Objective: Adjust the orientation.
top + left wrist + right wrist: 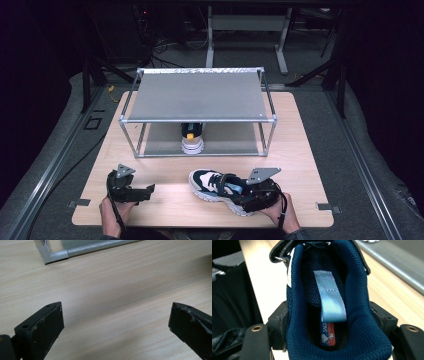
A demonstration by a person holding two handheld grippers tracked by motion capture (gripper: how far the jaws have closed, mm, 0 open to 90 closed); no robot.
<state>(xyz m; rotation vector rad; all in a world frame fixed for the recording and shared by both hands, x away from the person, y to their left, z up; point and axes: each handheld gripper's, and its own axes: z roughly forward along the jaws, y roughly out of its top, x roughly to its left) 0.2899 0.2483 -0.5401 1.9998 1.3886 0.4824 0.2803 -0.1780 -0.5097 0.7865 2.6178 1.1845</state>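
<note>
A navy and white sneaker (215,185) lies on the wooden table near the front edge, toe to the left. My right gripper (246,194) is shut on its heel. In the right gripper view the two black jaws press the padded navy collar (352,290) from both sides, and a light blue pull loop (329,297) hangs inside the opening. My left gripper (148,190) rests on the table at the front left, open and holding nothing. In the left gripper view my left gripper (116,315) has bare wood between its jaws.
A metal-framed two-shelf rack (200,120) stands at the table's middle back, and its lower corner (56,255) is ahead of the left jaws. A matching sneaker (192,139) sits on the lower shelf, heel towards me. Bare tabletop (160,167) lies between rack and grippers.
</note>
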